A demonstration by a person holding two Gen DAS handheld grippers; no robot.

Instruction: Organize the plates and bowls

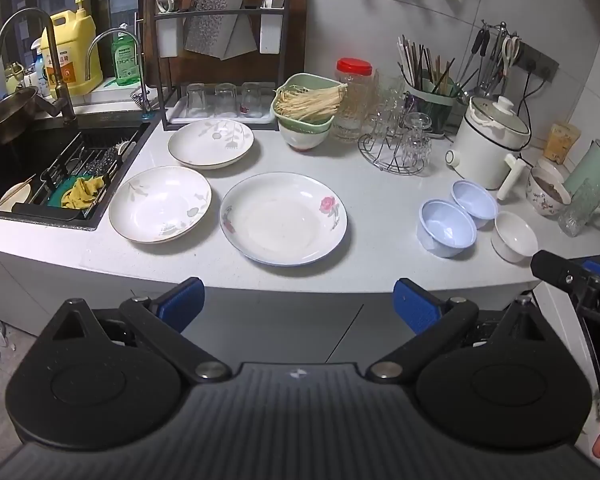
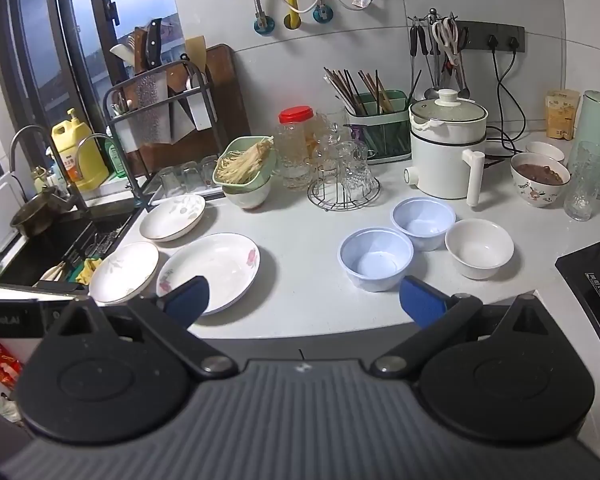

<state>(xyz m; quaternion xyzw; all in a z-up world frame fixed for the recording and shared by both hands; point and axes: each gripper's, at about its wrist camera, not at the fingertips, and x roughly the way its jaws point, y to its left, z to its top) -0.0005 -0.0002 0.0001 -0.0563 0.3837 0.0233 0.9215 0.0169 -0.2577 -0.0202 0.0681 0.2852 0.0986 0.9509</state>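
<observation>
Three white plates lie flat on the white counter (image 1: 380, 216): a rose-patterned plate (image 1: 283, 218) in the middle, a leaf-patterned plate (image 1: 160, 204) to its left by the sink, and a second leaf plate (image 1: 211, 143) behind. On the right sit two pale blue bowls (image 1: 446, 228) (image 1: 474, 199) and a white bowl (image 1: 514, 238), close together. My left gripper (image 1: 298, 306) hangs open and empty before the counter edge, below the rose plate. My right gripper (image 2: 305, 300) is open and empty too, over the front edge between the rose plate (image 2: 209, 270) and the nearest blue bowl (image 2: 376, 258).
A black sink (image 1: 56, 168) with a rack and yellow cloth lies at the left. Behind the plates stand a dish rack (image 1: 216, 56), a green basket of noodles (image 1: 306, 98), a glass stand (image 1: 396, 148), a white electric pot (image 1: 488, 142) and a filled patterned bowl (image 2: 540, 180). An induction hob (image 2: 596, 276) borders the right.
</observation>
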